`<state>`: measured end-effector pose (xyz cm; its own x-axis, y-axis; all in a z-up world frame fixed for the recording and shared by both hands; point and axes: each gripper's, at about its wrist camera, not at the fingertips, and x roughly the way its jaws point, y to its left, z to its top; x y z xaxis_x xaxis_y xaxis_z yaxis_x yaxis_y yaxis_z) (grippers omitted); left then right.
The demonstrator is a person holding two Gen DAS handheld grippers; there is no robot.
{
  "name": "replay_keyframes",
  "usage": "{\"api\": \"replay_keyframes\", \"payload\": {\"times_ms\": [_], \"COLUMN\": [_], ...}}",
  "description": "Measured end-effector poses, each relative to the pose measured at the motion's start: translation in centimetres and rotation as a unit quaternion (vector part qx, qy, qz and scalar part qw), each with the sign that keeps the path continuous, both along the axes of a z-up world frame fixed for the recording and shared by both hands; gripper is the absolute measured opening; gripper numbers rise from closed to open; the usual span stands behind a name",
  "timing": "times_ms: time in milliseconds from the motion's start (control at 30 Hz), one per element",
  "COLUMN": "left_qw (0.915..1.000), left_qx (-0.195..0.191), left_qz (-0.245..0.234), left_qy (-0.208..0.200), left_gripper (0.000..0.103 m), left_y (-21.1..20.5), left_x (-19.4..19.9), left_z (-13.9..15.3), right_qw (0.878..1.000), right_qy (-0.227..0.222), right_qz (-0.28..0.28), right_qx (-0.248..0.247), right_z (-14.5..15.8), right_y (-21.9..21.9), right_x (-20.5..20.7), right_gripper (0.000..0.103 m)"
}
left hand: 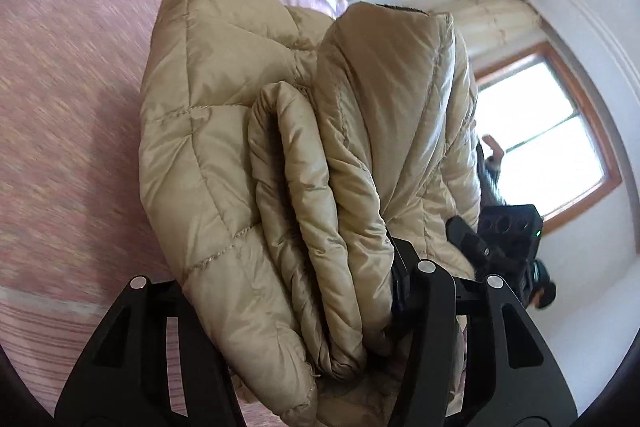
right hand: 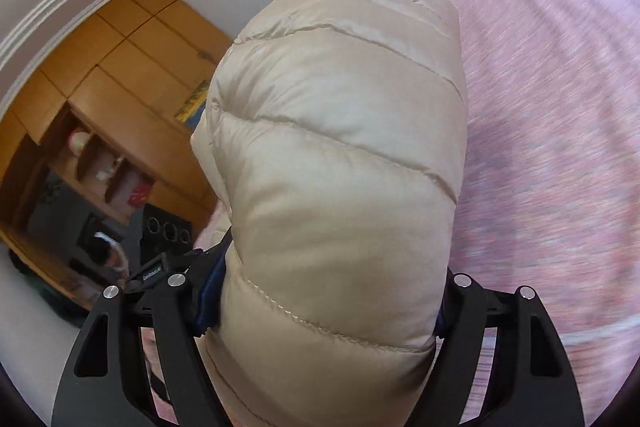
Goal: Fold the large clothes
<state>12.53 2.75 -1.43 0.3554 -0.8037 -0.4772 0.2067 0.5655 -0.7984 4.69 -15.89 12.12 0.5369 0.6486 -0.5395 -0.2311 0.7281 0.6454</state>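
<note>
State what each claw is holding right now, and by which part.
Both grip the beige quilted puffer jacket. The left claw pinches several bunched folded layers at their edge; the right claw clamps a thick padded fold across its width.

Both wrist views look forward and down along their fingers, very close on the jacket (left hand: 280,155) (right hand: 340,167), sharing the bed (left hand: 72,67) (right hand: 560,107) beyond.

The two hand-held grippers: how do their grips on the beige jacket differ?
The left hand-held gripper pinches several bunched, folded layers of the puffer jacket; the right hand-held gripper squeezes one thick, smooth, rounded padded section. The left's bundle is creased, the right's taut. Both are closed on the same jacket, above the pink bed cover.
</note>
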Motion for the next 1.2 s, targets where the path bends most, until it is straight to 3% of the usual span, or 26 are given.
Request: {"api": "replay_keyframes", "payload": {"times_ms": [133, 167, 233, 333, 467, 567, 600, 667, 733, 833, 933, 1100, 1200], "left_qw": [0.9974, 0.9960, 0.9908, 0.9882, 0.9759, 0.9586, 0.9560, 0.9493, 0.9423, 0.9340, 0.9243, 0.9235, 0.9253], "left_qx": [0.054, 0.076, 0.120, 0.134, 0.210, 0.274, 0.282, 0.302, 0.320, 0.340, 0.363, 0.361, 0.354], "left_qz": [-0.013, -0.006, 0.015, 0.026, 0.052, 0.074, 0.077, 0.085, 0.096, 0.110, 0.119, 0.128, 0.131], "left_qy": [0.045, 0.047, 0.061, 0.071, 0.026, -0.016, -0.019, -0.021, -0.019, -0.006, 0.000, -0.011, -0.035], "left_gripper": [0.053, 0.056, 0.077, 0.081, 0.081, 0.081, 0.081, 0.081, 0.081, 0.084, 0.089, 0.089, 0.089], "left_y": [-3.2, -3.4, -3.0, -2.3, -2.3, -2.0, -1.8, -1.5, -0.1, 0.9, 2.4, 1.9, 2.0], "left_x": [-0.3, -0.5, -0.8, -1.3, -2.6, -3.4, -3.7, -3.8, -3.8, -4.7, -4.8, -5.5, -7.7], "left_z": [-3.8, -4.5, -5.3, -5.4, -2.9, -1.2, -1.1, -0.8, -0.5, -1.9, -3.8, -4.0, -2.0], "right_qw": [0.999, 0.998, 0.995, 0.994, 0.993, 0.993, 0.993, 0.992, 0.992, 0.985, 0.983, 0.973, 0.976], "right_qy": [0.035, 0.054, 0.081, 0.090, 0.082, 0.050, 0.039, 0.019, 0.014, 0.013, 0.019, 0.007, 0.014], "right_qz": [-0.018, -0.022, -0.028, -0.027, -0.024, -0.052, -0.063, -0.084, -0.078, -0.069, -0.056, -0.049, -0.062], "right_qx": [-0.030, -0.038, -0.052, -0.054, -0.076, -0.091, -0.089, -0.092, -0.103, -0.157, -0.175, -0.226, -0.207], "right_z": [-2.4, -3.8, -6.7, -8.7, -7.7, -5.4, -4.8, -4.0, -4.1, -5.0, -6.6, -8.4, -8.6], "right_y": [-3.2, -3.7, -4.8, -4.4, -3.4, -3.7, -3.9, -4.5, -4.2, -1.8, -1.9, 0.2, -0.8], "right_x": [-1.4, -1.5, -1.7, -2.0, -2.5, -4.2, -4.9, -5.8, -5.8, -4.8, -3.5, -2.8, -2.2], "right_gripper": [0.075, 0.075, 0.076, 0.085, 0.085, 0.082, 0.079, 0.060, 0.054, 0.054, 0.054, 0.056, 0.056]}}
